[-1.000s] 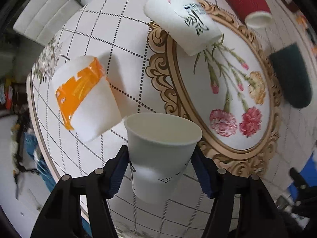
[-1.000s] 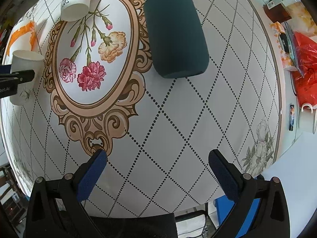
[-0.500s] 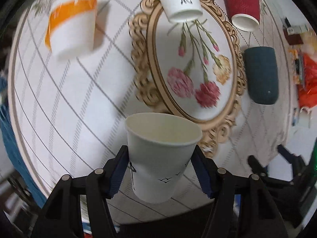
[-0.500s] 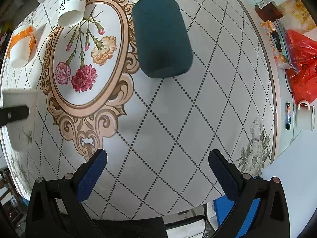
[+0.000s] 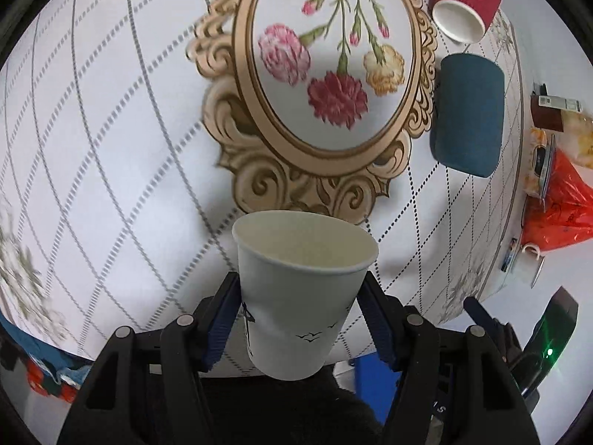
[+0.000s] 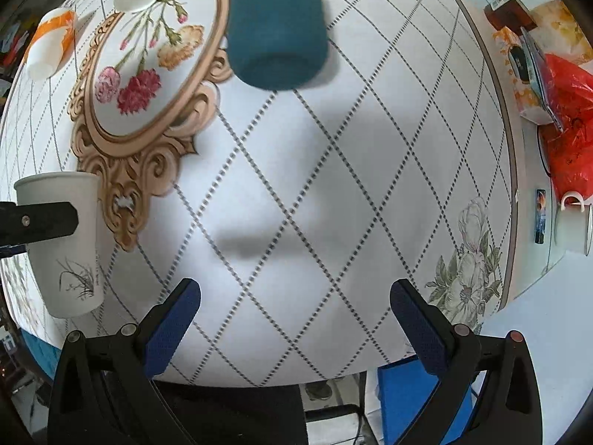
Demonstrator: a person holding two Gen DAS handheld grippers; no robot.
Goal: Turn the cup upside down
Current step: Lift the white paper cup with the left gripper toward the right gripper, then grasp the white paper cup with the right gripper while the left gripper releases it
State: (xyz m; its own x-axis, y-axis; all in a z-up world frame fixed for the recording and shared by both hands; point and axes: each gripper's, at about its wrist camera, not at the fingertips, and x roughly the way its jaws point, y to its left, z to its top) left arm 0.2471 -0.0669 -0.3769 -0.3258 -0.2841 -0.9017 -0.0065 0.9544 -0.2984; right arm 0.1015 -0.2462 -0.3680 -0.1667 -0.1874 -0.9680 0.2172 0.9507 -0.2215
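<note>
So the left claw (image 5: 300, 330) has lifted the white paper cup (image 5: 302, 289) clear of the table (image 5: 111, 129) over the last second. It was sitting low by the orange-banded cup (image 6: 50, 42), and now the tabletop looks well below it and the view has swung toward the near edge. The cup's mouth is still up, pinched between the blue ribbed pads (image 5: 222, 328), so my guess is the flip itself hasn't started, just the pickup.

The cup is thin tapered paper with a rolled rim, little bird and grass prints on it, probably easy to crush.

The right claw (image 6: 292, 330) hangs with its fingers spread wide, holding nothing. Ahead of it sits a dark teal cup (image 6: 276, 26), upside down, with a fuzzy-looking textured wall.
</note>
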